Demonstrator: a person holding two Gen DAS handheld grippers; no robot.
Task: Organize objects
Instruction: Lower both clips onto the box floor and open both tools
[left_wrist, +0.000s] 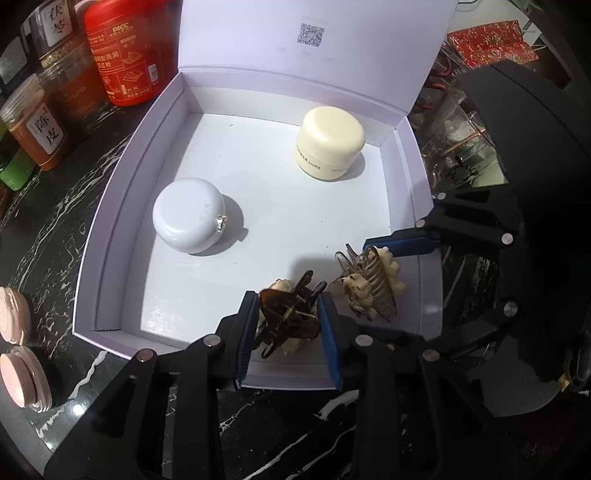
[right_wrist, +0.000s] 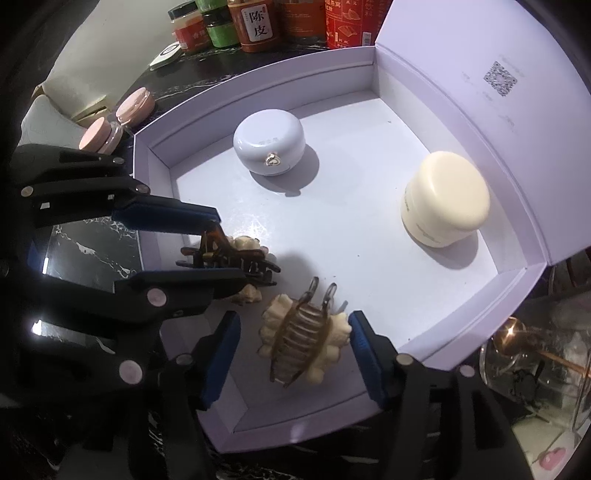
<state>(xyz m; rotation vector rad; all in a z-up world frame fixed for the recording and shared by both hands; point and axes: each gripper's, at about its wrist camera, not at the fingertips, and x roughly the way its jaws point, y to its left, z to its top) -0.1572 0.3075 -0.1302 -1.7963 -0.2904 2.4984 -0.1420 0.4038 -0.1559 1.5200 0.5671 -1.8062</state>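
An open lavender-white box (left_wrist: 122, 206) (right_wrist: 258, 77) on a black marble counter holds a round lavender case (left_wrist: 188, 218) (right_wrist: 269, 142) and a cream jar (left_wrist: 330, 142) (right_wrist: 445, 197). My left gripper (left_wrist: 287, 301) (right_wrist: 231, 247) is shut on a dark brown hair clip (left_wrist: 288, 317) (right_wrist: 236, 258) with a cream flower, low over the box's near corner. Beside it a translucent brown hair clip (left_wrist: 369, 291) (right_wrist: 303, 339) with cream flowers lies on the box floor. My right gripper (right_wrist: 293, 317) stands open around it, with a gap at the left pad.
Spice jars and a red can (left_wrist: 122, 51) (right_wrist: 347, 22) line the counter beyond the box. Two pink-lidded jars (left_wrist: 18, 347) (right_wrist: 118, 122) sit by its left side. A clear glass container (left_wrist: 454, 140) (right_wrist: 535, 365) stands to the right. The box lid (left_wrist: 314, 37) stands upright at the back.
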